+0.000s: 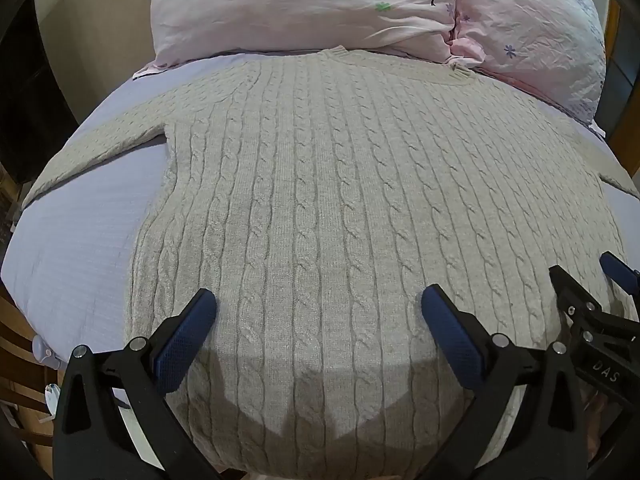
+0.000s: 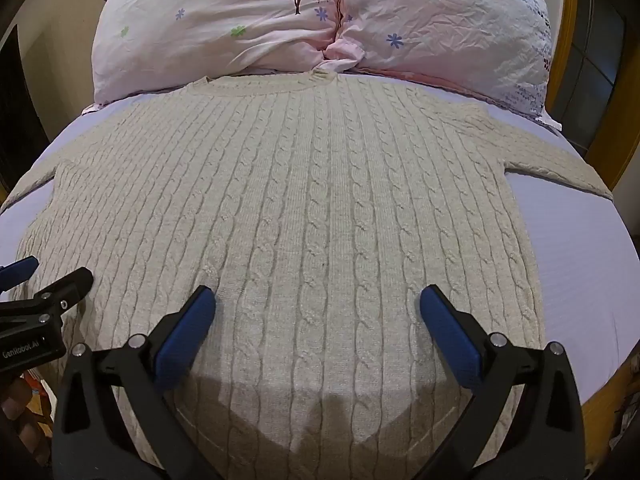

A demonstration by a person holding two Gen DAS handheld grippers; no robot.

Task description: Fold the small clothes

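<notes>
Flat on the bed (image 1: 72, 264) lies the cable-knit sweater (image 1: 320, 184), its collar touching the pillows (image 1: 304, 4); both sleeve ends run out of frame. Left gripper (image 1: 319, 320) and right gripper (image 2: 318, 316) hover above the hem, jaws spread, gripping nothing.

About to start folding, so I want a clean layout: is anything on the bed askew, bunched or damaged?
Nothing stands out. The sweater lies flat on the bed sheet, sleeves spread to both sides, neckline at the pillows. Both hand-held grippers, left and right, hover open above its hem.
</notes>
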